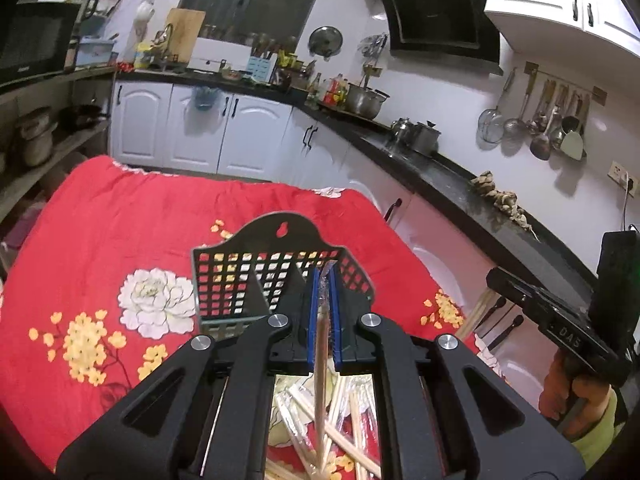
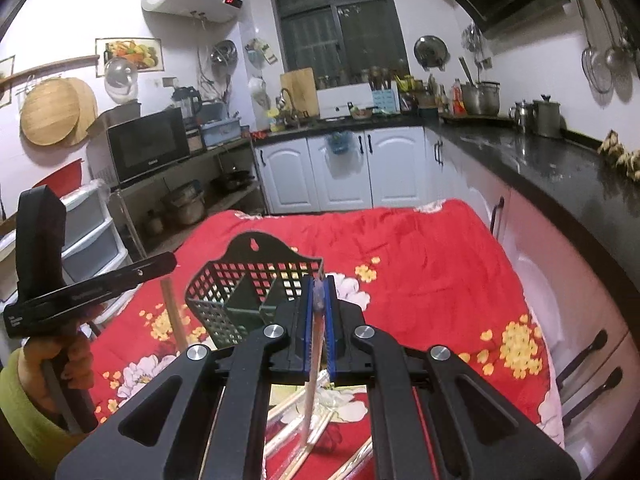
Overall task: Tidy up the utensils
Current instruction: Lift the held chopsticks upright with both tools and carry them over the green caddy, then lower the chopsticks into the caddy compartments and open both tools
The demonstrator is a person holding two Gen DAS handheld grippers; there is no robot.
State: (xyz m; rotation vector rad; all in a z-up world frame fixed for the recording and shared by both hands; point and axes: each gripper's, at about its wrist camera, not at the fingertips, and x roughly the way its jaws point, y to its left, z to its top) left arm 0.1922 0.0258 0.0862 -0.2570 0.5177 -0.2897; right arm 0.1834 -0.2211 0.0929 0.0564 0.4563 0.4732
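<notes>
Just short of the black basket (image 1: 280, 280), the left gripper (image 1: 325, 280) pinches a wrapped chopstick pair (image 1: 320, 380); the right gripper (image 2: 319, 292) clamps another wrapped pair (image 2: 312, 392) nearby.

Grippers: two, left gripper (image 1: 324, 280) and right gripper (image 2: 319, 292)
Held chopstick packs: two, wrapped pair (image 1: 321, 344) and second wrapped pair (image 2: 313, 360)
Baskets: one black basket (image 1: 256, 276), at 12 o'clock
Loose chopsticks (image 1: 320, 432): several, uncountable, at 6 o'clock
</notes>
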